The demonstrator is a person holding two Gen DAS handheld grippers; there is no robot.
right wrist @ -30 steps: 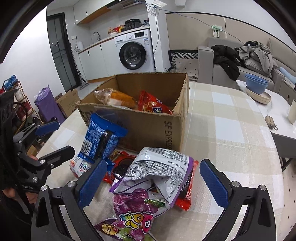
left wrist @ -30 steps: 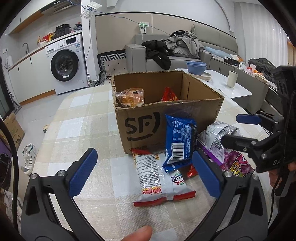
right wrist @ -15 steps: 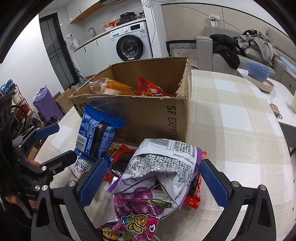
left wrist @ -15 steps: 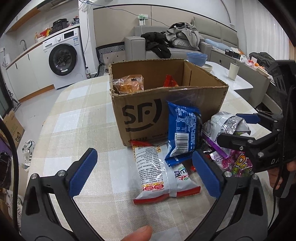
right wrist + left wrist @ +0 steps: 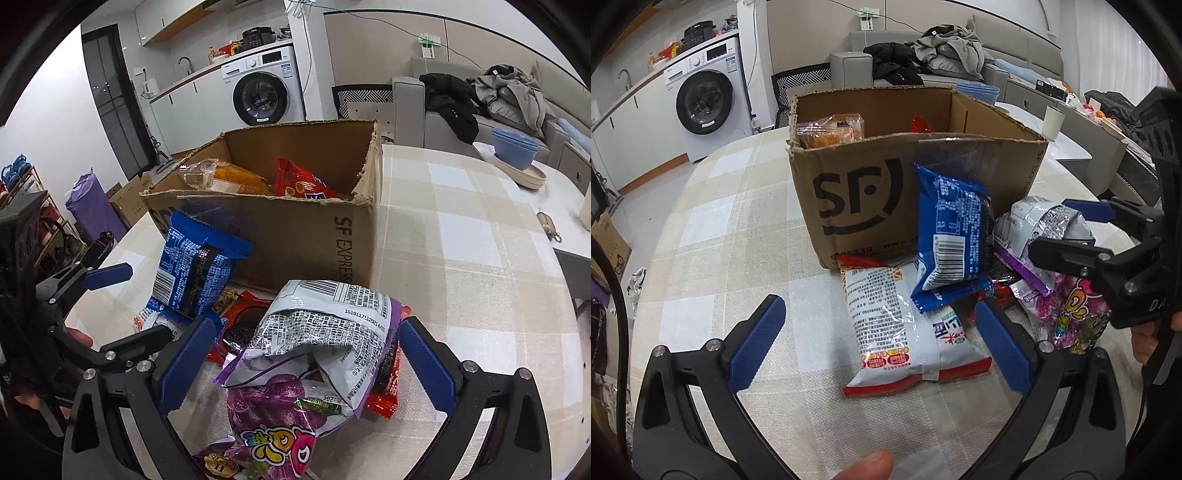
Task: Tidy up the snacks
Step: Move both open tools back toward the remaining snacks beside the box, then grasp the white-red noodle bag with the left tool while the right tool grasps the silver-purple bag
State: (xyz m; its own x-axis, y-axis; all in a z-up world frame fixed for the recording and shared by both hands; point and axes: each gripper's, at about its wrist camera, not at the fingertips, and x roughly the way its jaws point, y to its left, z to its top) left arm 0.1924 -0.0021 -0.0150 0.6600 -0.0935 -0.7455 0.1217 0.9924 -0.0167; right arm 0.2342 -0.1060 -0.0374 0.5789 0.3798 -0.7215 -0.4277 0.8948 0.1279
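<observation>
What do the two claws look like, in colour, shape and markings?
Both the left claw and the right claw have black frames shaped like a wide fork, with silver screws. Their fingers carry flat, ribbed blue pads. The right claw's body shows pale letters "DA" in the left wrist view.

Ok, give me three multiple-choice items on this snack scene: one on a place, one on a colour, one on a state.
1. Where is the blue packet?
A. inside the box
B. leaning against the box's front
C. on the sofa

2. What colour are the gripper pads?
A. blue
B. green
C. yellow

3. How is the left gripper?
A. shut on a packet
B. open, holding nothing
C. shut on the box

Answers: 1 B, it stands propped on the cardboard box wall. 2 A, both pads show blue. 3 B, the fingers stand wide apart around the white packet lying on the table.
</observation>
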